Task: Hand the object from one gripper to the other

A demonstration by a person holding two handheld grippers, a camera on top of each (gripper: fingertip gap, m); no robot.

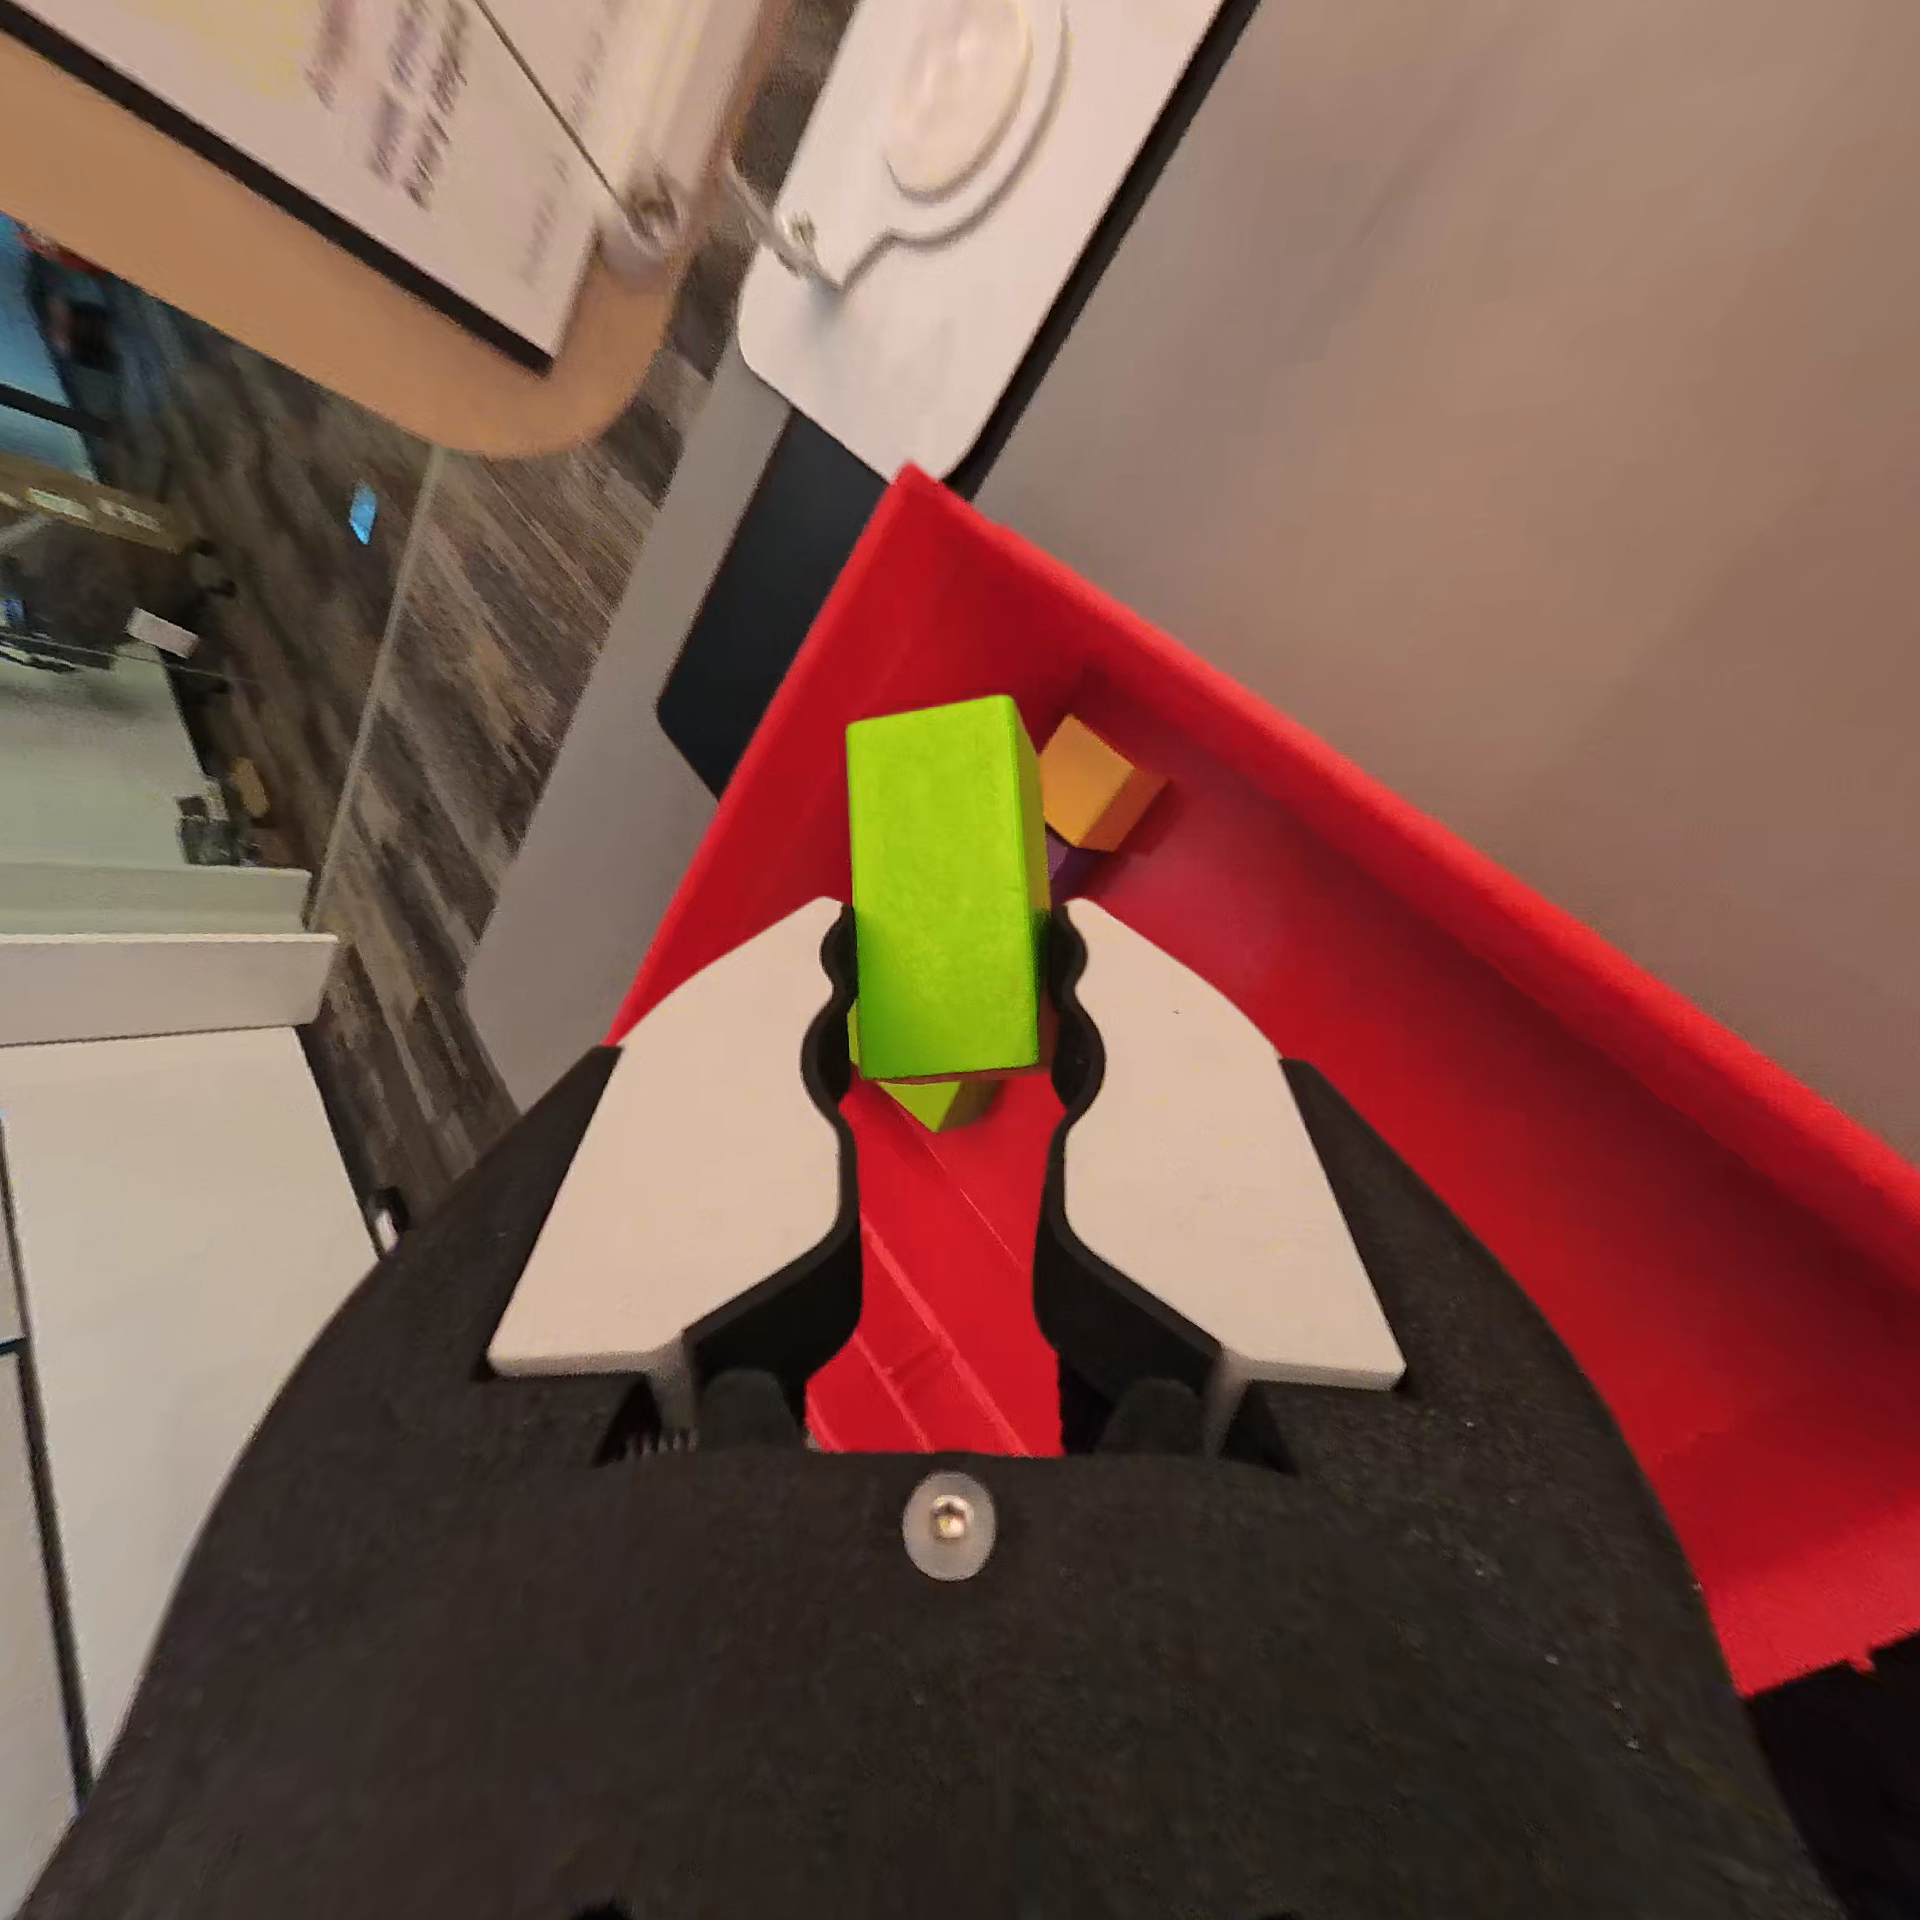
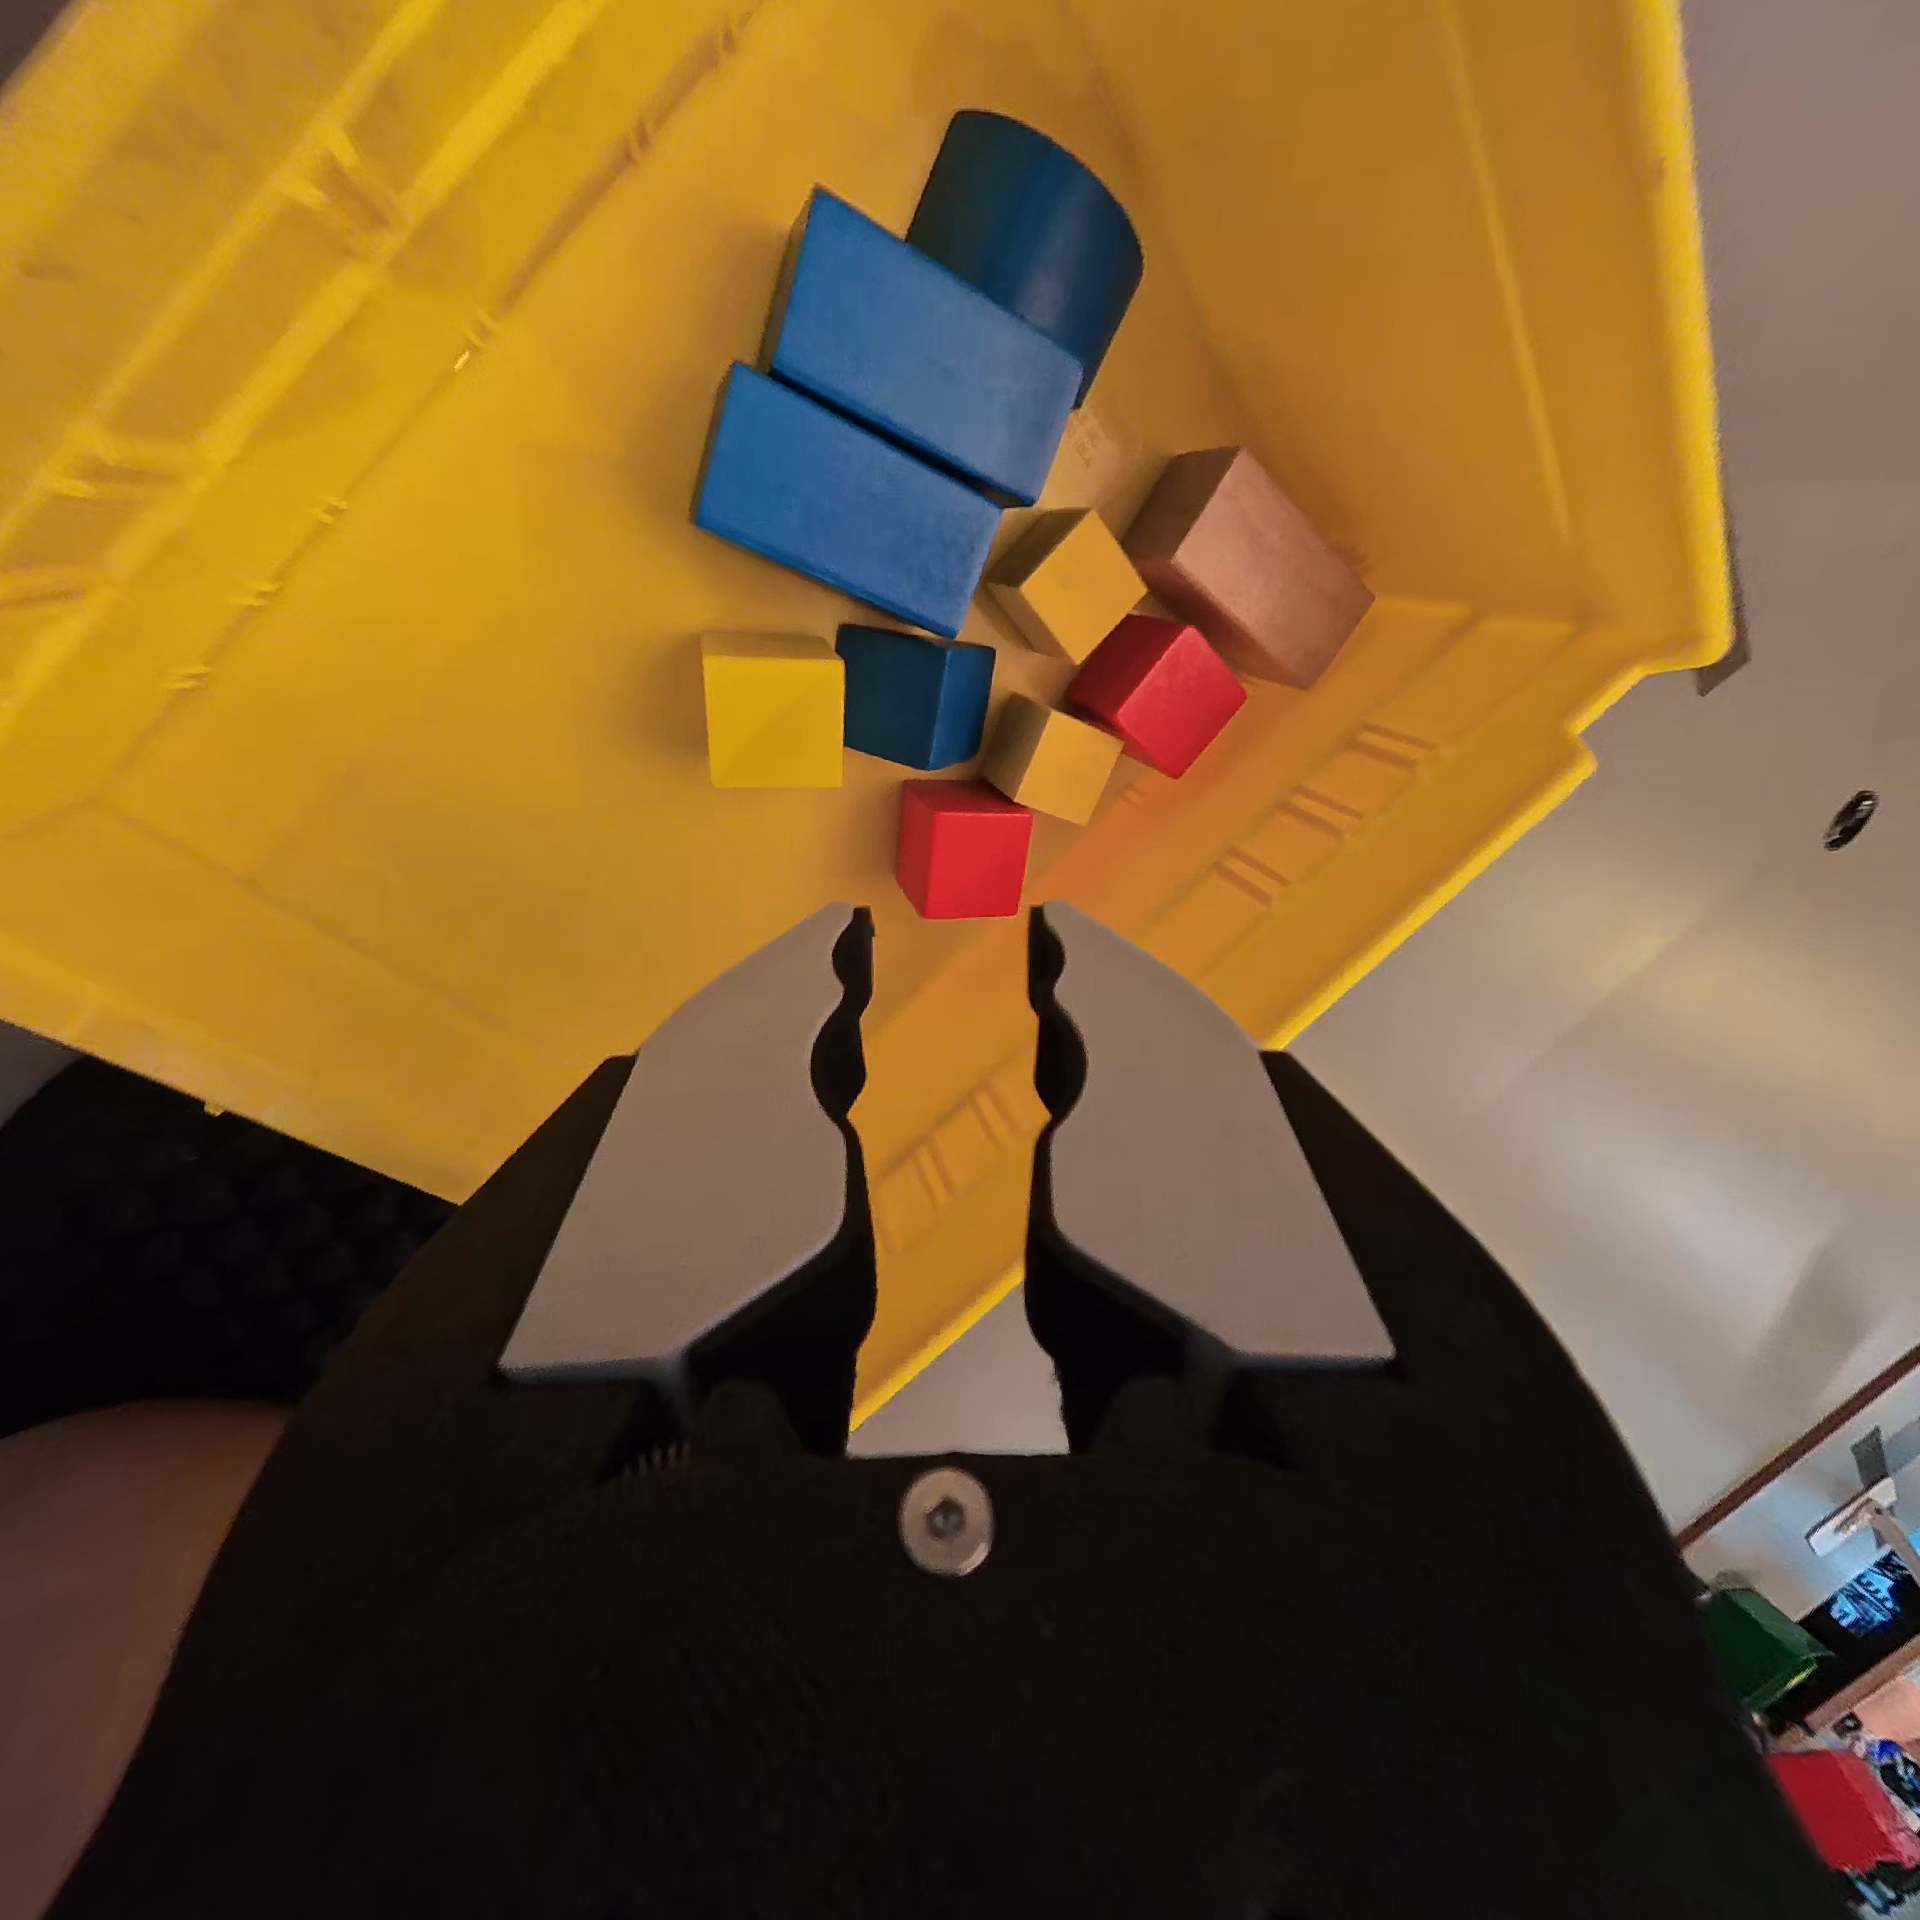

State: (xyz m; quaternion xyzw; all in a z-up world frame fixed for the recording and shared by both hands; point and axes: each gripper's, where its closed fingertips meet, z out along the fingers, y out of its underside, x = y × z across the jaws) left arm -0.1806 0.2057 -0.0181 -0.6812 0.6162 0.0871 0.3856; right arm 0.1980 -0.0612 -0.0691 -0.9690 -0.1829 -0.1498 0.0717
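Grey tabletop (image 1: 1558, 416) carries a red bin (image 1: 1403, 1039); above it the left gripper (image 1: 948, 914) clamps a green block (image 1: 940, 883). Over a yellow bin (image 2: 416, 623) of blocks, the right gripper (image 2: 948, 920) hangs parted, holding nothing.

Both wrist views are warmly and rather dimly lit, with soft shadows. The left view is sharp on the green block (image 1: 945, 894) but smeared by motion blur at the upper left, where the papers (image 1: 416, 135) are unreadable. In the right view the yellow bin (image 2: 312, 520) blurs toward its edges, with a pale glow on the worktop (image 2: 1714, 1039). Wide-angle distortion bends straight lines.
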